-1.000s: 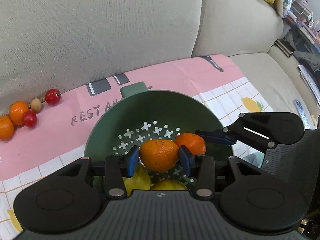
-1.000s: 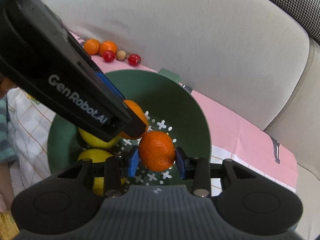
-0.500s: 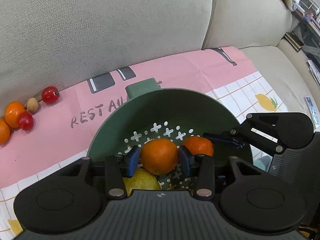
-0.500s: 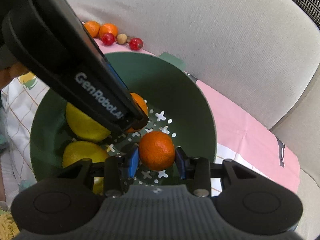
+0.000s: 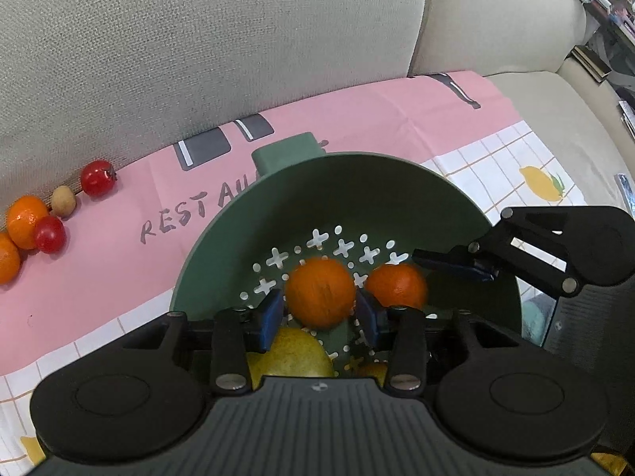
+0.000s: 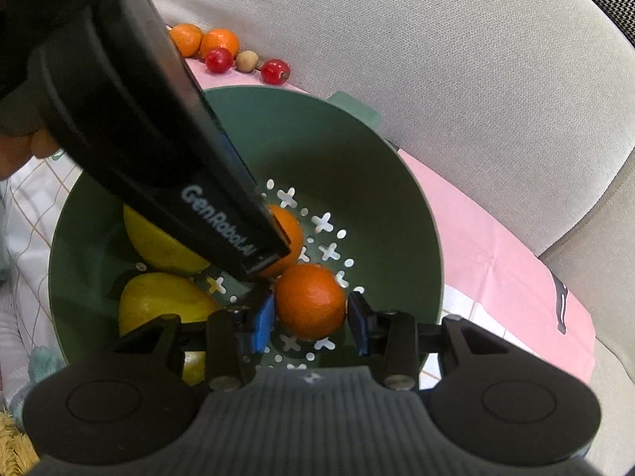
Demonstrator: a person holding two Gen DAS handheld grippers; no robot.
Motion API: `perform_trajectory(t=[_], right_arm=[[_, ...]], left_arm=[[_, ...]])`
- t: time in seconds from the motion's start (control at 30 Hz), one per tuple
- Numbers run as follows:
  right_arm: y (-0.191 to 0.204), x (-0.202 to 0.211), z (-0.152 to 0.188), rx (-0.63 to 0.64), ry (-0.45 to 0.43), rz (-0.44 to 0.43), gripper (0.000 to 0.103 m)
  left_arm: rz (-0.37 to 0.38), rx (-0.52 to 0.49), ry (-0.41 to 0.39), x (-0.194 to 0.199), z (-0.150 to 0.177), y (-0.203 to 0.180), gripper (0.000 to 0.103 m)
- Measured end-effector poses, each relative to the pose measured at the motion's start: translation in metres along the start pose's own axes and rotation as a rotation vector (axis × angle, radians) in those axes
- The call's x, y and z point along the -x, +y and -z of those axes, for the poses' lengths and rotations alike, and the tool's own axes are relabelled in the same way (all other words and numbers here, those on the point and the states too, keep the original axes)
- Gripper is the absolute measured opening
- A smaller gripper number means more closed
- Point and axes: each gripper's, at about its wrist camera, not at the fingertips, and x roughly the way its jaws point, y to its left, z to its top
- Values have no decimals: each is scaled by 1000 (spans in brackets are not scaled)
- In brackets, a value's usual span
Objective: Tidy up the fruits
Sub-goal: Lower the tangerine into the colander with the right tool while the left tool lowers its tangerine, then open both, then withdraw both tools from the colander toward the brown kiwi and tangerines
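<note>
A green colander (image 5: 357,182) stands on a pink and checked cloth. Inside it, my left gripper (image 5: 319,315) is opening. An orange (image 5: 319,291) rests on the perforated floor between its blue pads, with a thin gap on each side. My right gripper (image 6: 311,322) is shut on a second orange (image 6: 309,301), low over the colander floor (image 6: 329,252). That orange (image 5: 397,285) lies just right of the first, with a right finger (image 5: 456,267) beside it. The left gripper's black body (image 6: 158,150) hides much of the first orange (image 6: 287,230). Yellow fruits (image 6: 158,240) (image 6: 158,301) lie at the colander's left.
Two small oranges (image 5: 25,220), two red fruits (image 5: 97,177) and a little brown one (image 5: 62,200) lie in a row on the cloth (image 5: 119,277) against the beige sofa back (image 5: 198,59). A hand (image 6: 24,150) holds the left gripper. The colander's handle (image 5: 287,150) points towards the sofa back.
The left jaws have spread off their orange, which now sits on the colander floor. Both grippers have sunk a little deeper into the colander. The right gripper still holds its orange.
</note>
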Motion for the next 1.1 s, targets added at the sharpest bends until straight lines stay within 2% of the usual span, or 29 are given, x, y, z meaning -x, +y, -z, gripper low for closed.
perform_trajectory(t=[0.07,0.3,0.5,0.7,0.87,0.97,1.1], right_arm=[[-1,3,-1,-11,-2,3,42],[-2,18,1,-51,-28,20,59],[-1,32,3,-96,-55,40,71],[2,48,2,-167,-77,43,82],[3,55,6,-265,-92,21,86],[7,63,6,-325,-113,-14,90],[16,70,5,-395,-140,-61,90]], left_arm=[[-2,-4,-13,5,1,-1,62],[5,-22,-60,28,7,-10,69],[-5,-37,-92,50,16,-15,70],[-51,-64,-125,74,24,-18,70],[-90,-85,-159,95,32,-19,70],[-132,-106,-175,105,40,-18,70],[-166,-100,-196,119,53,-11,70]])
